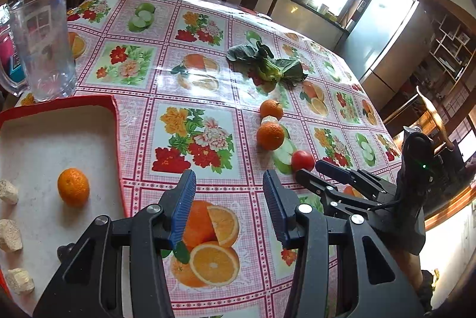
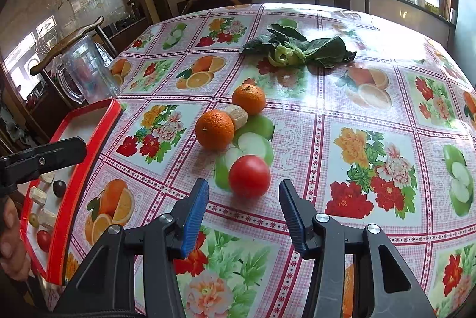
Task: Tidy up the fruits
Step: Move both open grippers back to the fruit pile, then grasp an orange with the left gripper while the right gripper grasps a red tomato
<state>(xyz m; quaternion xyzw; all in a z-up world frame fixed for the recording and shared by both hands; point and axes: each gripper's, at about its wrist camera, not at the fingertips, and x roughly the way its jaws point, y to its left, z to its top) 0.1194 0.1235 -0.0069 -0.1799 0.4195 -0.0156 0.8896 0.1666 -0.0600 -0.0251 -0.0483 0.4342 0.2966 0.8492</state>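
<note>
a red-rimmed tray with a white floor sits at the left edge of the table, on a floral tablecloth. inside it lie one orange, several pale spongy chunks along its near side, a dark round fruit, a small greenish one and a small red one. behind the tray stands a clear plastic pitcher, with nothing visible in it. out on the cloth, well apart from the tray, two more oranges lie with a pale chunk wedged between them, and a red tomato rests just in front. a leafy green vegetable lies farther back. the left gripper hovers over bare cloth beside the tray, its jaws apart and holding nothing. the right gripper points at the tomato, jaws apart, the fruit just ahead of the tips and not touched.
</note>
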